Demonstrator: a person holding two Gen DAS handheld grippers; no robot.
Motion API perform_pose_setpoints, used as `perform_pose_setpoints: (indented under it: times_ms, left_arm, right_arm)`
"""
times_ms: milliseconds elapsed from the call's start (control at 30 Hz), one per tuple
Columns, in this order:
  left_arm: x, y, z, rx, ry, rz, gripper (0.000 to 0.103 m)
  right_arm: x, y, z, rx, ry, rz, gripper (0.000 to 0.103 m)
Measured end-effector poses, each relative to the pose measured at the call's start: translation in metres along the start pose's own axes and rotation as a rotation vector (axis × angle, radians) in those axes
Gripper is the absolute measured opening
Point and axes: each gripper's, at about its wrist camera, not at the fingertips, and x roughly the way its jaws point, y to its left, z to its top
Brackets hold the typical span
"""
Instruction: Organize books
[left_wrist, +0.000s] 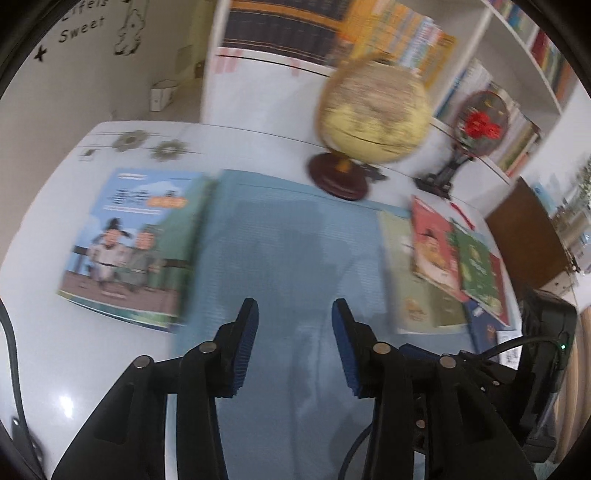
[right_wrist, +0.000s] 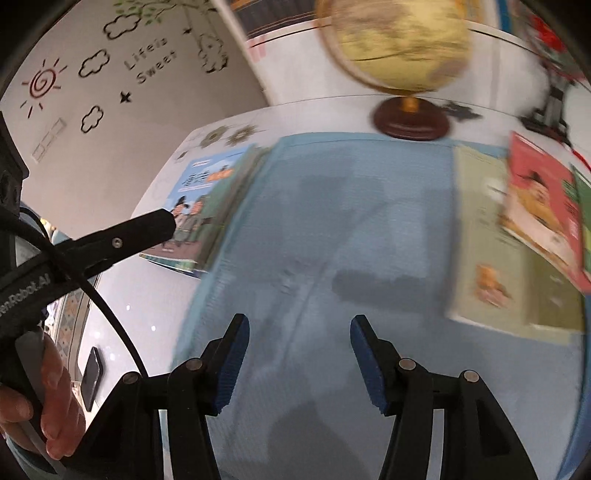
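A cartoon-cover book (left_wrist: 129, 243) (right_wrist: 207, 206) lies flat at the left, partly on the blue mat (left_wrist: 291, 251) (right_wrist: 332, 229). At the right lies a loose heap: a pale green book (left_wrist: 417, 280) (right_wrist: 506, 251), a red book (left_wrist: 432, 247) (right_wrist: 543, 206) on top of it, and a dark green book (left_wrist: 476, 266). My left gripper (left_wrist: 294, 343) hangs open above the bare mat, nothing between its blue pads. My right gripper (right_wrist: 299, 360) is open too, over the mat's middle, empty. The left gripper's black finger (right_wrist: 140, 232) shows at the left of the right wrist view.
A globe (left_wrist: 373, 114) (right_wrist: 399, 48) on a dark wooden base stands behind the mat. A round ornament with red flowers (left_wrist: 480, 122) is to its right. Filled bookshelves (left_wrist: 406, 40) rise behind the white table (left_wrist: 55, 343). A hand (right_wrist: 44, 398) holds the left gripper's handle.
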Motion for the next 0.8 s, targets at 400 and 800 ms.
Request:
perform_pose_setpoints:
  times_ms: [400,800]
  left_arm:
    - [0.048,-0.196,-0.039,0.170,0.100,-0.162,0.049]
    - [0.131,-0.353,-0.133,0.308,0.366,-0.378,0.049]
  right_arm:
    - [-0.122,-0.201,-0.063,0.215,-0.093,-0.222,0.060]
    - [-0.220,-0.411,-0.179,0.639,-0.124,-0.391,0.060]
